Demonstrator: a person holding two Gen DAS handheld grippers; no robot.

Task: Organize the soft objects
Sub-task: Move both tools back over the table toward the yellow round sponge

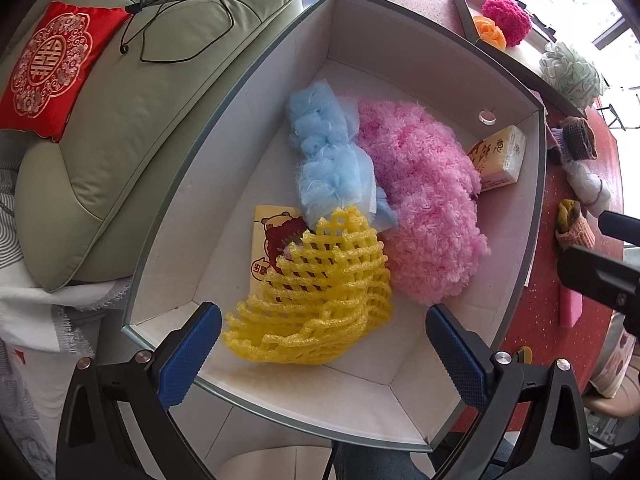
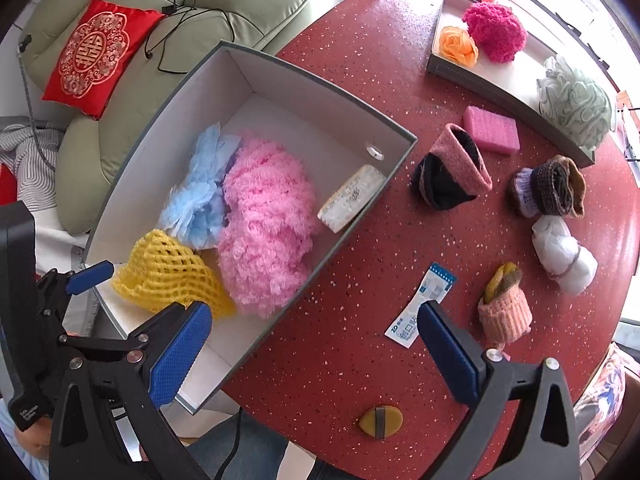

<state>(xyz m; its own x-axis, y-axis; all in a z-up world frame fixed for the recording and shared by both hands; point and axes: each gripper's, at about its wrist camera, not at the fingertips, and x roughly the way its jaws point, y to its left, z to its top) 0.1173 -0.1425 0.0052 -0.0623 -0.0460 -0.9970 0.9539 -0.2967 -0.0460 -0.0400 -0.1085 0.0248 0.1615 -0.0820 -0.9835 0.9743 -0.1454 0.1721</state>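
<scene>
A grey box (image 1: 224, 128) with a white inside holds a blue mesh puff (image 1: 328, 152), a pink fluffy piece (image 1: 424, 208), a yellow foam net (image 1: 320, 292) and a tissue packet (image 1: 500, 156). My left gripper (image 1: 322, 346) hangs open just above the near end of the yellow net, and neither pad touches it. My right gripper (image 2: 312, 332) stands open and empty over the red table (image 2: 340, 360), beside the box's (image 2: 352, 236) near wall. One blue finger (image 2: 90, 276) of the left gripper shows by the yellow net (image 2: 168, 272).
Rolled socks (image 2: 452, 172), a brown pair (image 2: 548, 188), a white bundle (image 2: 564, 254), a peach sock roll (image 2: 504, 308), a pink sponge (image 2: 491, 129) and a paper sachet (image 2: 420, 304) lie on the table. A tray (image 2: 508, 92) holds puffs. A green sofa (image 2: 132, 92) stands behind.
</scene>
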